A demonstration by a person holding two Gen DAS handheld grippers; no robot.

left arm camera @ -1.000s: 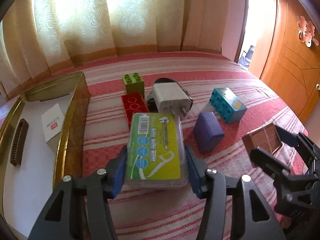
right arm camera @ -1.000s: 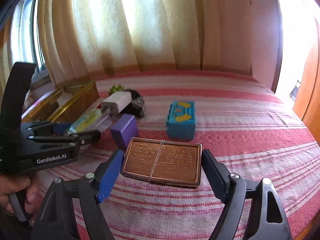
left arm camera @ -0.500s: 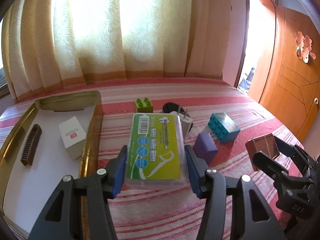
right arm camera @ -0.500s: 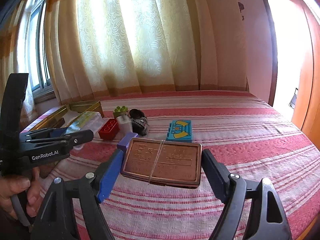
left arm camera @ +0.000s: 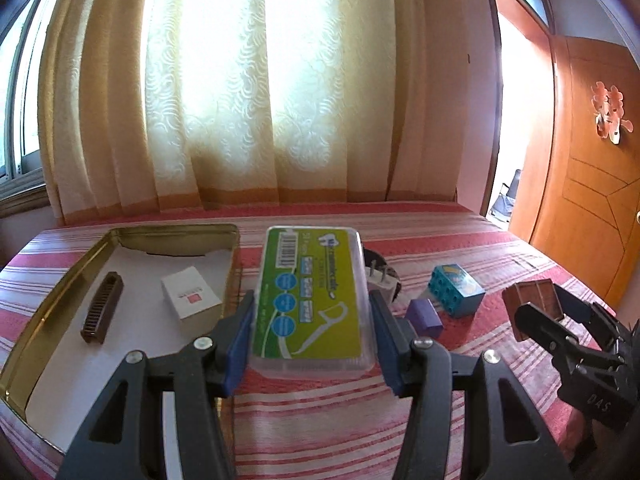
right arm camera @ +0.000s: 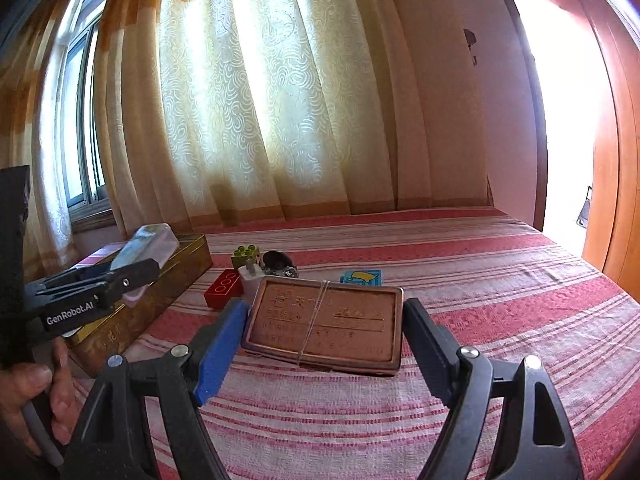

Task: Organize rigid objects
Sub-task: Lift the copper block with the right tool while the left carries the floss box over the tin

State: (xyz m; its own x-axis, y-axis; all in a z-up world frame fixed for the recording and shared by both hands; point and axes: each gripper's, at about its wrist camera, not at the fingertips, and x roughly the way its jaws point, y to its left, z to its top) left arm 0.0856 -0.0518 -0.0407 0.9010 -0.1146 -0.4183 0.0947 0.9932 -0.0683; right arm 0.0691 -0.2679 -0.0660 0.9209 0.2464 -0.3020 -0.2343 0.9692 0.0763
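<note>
Left wrist view showed the left hand-held gripper [left arm camera: 312, 344] closed on a floss box [left arm camera: 311, 299], raised just right of the gold tray [left arm camera: 48, 304]. Right hand-held gripper [right arm camera: 324, 344] clamped a brown case [right arm camera: 326, 326] above the striped bed [right arm camera: 500, 276].

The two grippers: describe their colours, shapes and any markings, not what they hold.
Both are black plastic frames with triangular cut-outs and silver screw heads. The left gripper and right gripper each carry blue pads on their fingers. The side of the left one reads "GenRobot.AI" in white; a bare hand grips its handle. No cables or sleeves show.
</note>
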